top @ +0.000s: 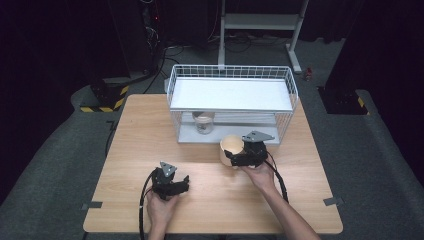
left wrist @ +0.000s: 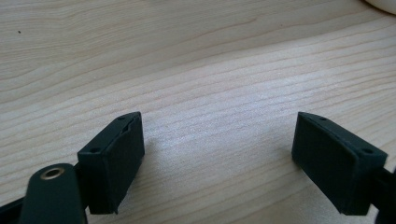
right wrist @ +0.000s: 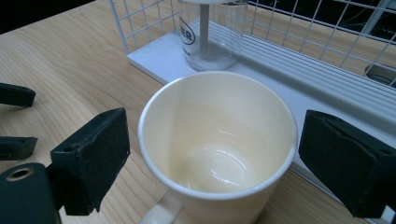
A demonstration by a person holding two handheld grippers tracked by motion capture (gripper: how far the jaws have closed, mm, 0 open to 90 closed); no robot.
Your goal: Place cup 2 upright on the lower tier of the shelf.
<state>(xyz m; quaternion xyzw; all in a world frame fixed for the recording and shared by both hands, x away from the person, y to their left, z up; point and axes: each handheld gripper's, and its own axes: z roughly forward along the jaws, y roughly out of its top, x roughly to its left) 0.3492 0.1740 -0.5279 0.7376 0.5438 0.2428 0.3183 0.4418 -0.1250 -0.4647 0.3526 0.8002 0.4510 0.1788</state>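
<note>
Both matte black grippers gape, the right gripper (right wrist: 212, 154) flanking without touching a glossy cream mug (right wrist: 217, 144) before the white wire rack (top: 232, 102), the left gripper (left wrist: 217, 154) empty over pale woodgrain.

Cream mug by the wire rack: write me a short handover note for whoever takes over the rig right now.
Right gripper: fingers open either side of the cream mug, not pressing it.
Left gripper: open, nothing between its fingers, low over the bare table.
Mug stands upright and empty on the table, just in front of the wire rack; a clear jar sits on the rack's lower shelf.
Done: right gripper lined up around the mug.
Left: probably close and lift it.
</note>
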